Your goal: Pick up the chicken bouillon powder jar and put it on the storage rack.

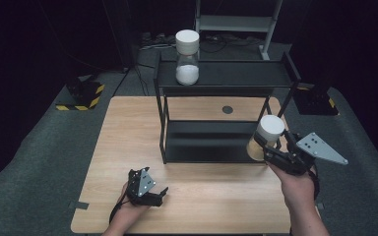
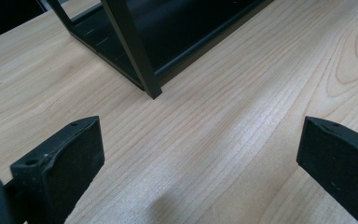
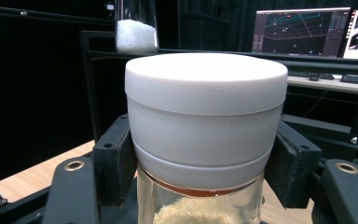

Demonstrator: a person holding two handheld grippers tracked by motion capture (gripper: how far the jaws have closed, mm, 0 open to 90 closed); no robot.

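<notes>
High view, right gripper [image 1: 270, 147] jaws pinching white-lidded jar [image 1: 267, 137], left gripper [image 1: 152, 195] jaws spread.

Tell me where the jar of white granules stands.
The white-lidded clear glass jar of white granules stands on the black metal shelf rack's top shelf, toward its left end in the high view.

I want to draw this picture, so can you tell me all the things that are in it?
Jar with white grains: one, clear glass with white lid, on the rack's top shelf, left end.
Jar with tan filling: one, clear glass with white lid, held by the right gripper at the rack's right side.
Rack: one, black, two shelves, at the back of the table.
Table: one, light wood.
Round dot: one, dark, on the table behind the rack.
Monitors: two, lit, in the background.
Left gripper: one, black, open, low over the table's front.
Right gripper: one, black, shut on the jar.
</notes>
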